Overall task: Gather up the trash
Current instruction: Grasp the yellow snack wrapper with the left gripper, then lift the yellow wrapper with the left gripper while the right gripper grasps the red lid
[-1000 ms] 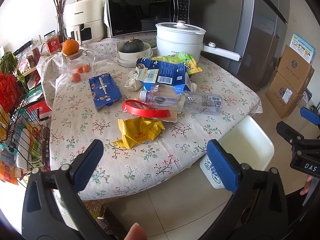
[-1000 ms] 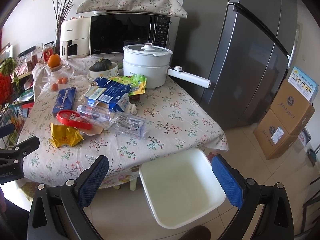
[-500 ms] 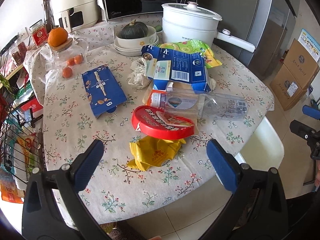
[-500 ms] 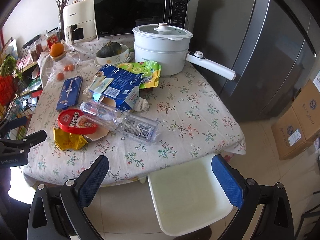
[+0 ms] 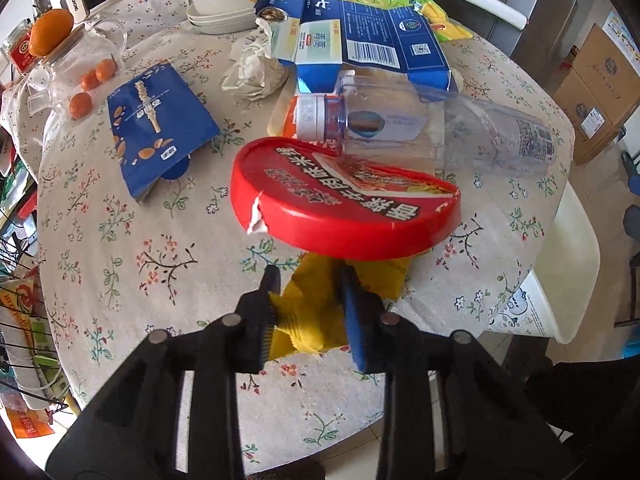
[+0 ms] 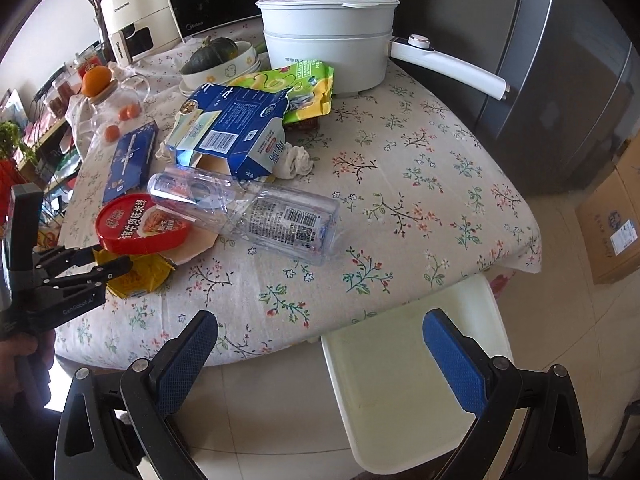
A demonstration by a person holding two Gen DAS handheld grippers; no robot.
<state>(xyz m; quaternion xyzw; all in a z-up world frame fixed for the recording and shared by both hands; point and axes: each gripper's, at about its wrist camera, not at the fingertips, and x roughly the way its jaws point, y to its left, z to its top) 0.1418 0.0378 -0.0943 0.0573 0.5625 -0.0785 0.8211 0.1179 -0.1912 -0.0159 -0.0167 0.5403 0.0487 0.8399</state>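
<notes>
My left gripper is shut on a crumpled yellow wrapper at the table's near edge; it also shows in the right wrist view with the wrapper. Just behind lie a red round lid, a clear plastic bottle, a torn blue carton, a crumpled tissue, a blue snack pouch and a green bag. My right gripper is open and empty, held over the floor above a white bin.
A floral tablecloth covers the table. At the back stand a white pot with a long handle, a bowl with a squash, a glass jar with oranges and a microwave. Cardboard boxes sit on the floor at right.
My left gripper has moved forward and down to the table's edge and shut on the yellow wrapper. My right gripper has come closer to the table and stays open.
</notes>
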